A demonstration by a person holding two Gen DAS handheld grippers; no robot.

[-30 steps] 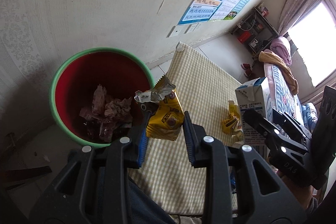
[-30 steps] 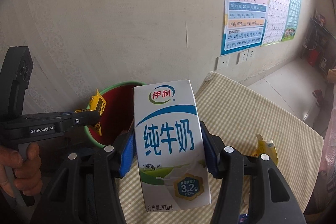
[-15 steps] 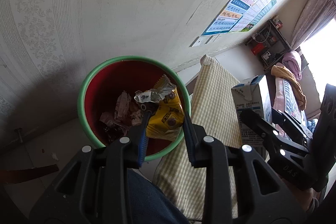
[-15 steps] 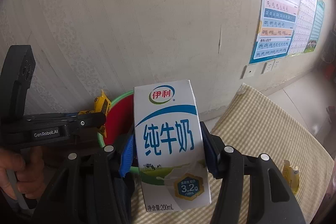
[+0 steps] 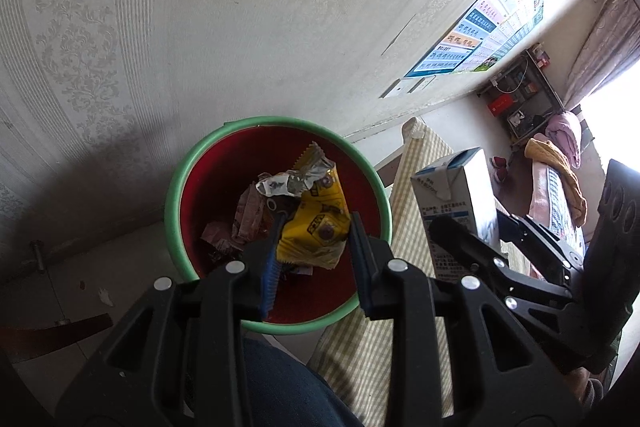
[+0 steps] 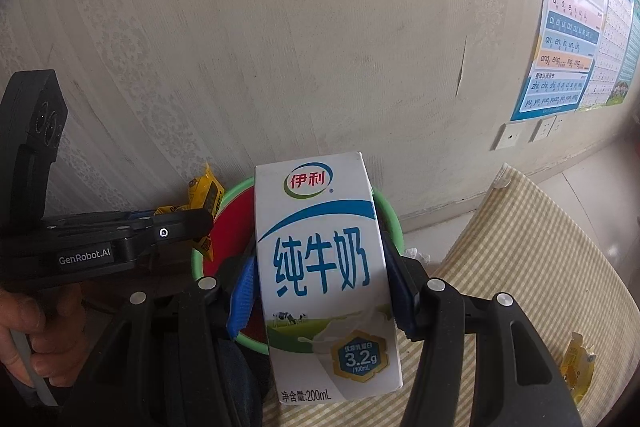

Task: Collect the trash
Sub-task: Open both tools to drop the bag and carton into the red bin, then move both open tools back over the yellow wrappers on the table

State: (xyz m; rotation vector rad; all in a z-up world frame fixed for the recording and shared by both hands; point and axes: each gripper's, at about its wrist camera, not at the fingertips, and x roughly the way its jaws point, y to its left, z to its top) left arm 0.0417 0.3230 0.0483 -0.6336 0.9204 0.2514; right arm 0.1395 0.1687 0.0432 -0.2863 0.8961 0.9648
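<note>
My left gripper [image 5: 314, 223] is shut on a crumpled yellow snack wrapper [image 5: 316, 227] and hangs right over the red bin with the green rim [image 5: 176, 187], which holds several crumpled wrappers. From the right wrist view the left gripper [image 6: 200, 223] and its wrapper [image 6: 205, 191] show over the bin's left rim. My right gripper [image 6: 320, 267] is shut on an upright white and blue milk carton [image 6: 326, 275], just in front of the bin [image 6: 236, 223]. The carton [image 5: 456, 195] appears right of the bin in the left wrist view.
A checked tablecloth [image 6: 520, 267] covers the table to the right of the bin, with another yellow wrapper [image 6: 578, 363] lying on it. A pale patterned wall [image 5: 200, 27] stands close behind the bin. A hand [image 6: 36, 339] holds the left gripper's handle. Paper scraps lie on the floor.
Both grippers have moved left, off the table toward the bin. The left gripper's wrapper went from beside the bin to over its middle. The carton now stands before the bin's rim.
</note>
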